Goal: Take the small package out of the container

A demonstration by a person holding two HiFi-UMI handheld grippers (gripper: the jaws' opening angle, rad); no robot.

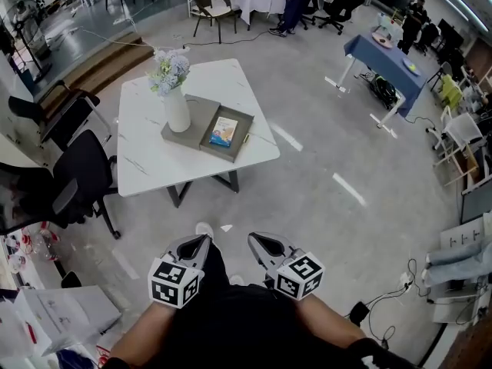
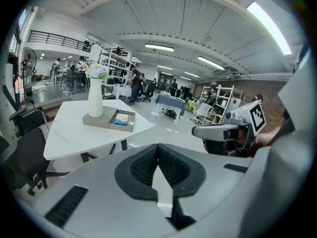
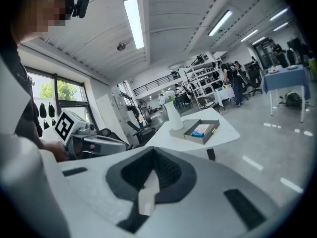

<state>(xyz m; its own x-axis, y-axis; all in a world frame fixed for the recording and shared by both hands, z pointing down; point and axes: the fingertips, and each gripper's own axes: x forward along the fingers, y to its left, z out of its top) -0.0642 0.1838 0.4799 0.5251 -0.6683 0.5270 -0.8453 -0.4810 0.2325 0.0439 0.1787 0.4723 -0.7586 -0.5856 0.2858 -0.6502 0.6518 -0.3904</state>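
The small blue and orange package (image 1: 224,131) lies flat in an open grey container (image 1: 243,141) on a white marble table (image 1: 154,167) some way ahead. Both gripper views show the package (image 2: 121,119) (image 3: 200,130) in its container (image 2: 127,128) (image 3: 205,138) from afar. My left gripper (image 1: 198,243) and right gripper (image 1: 264,243) hang side by side close to my body, well short of the table. The left gripper (image 2: 158,148) has its jaws shut with nothing between them, and the right gripper (image 3: 153,153) is the same.
A white vase of flowers (image 1: 177,110) stands on a grey slab (image 1: 192,118) right beside the container. Black office chairs (image 1: 77,167) sit at the table's left. A blue table (image 1: 384,60) and shelving stand at the right, with people far behind.
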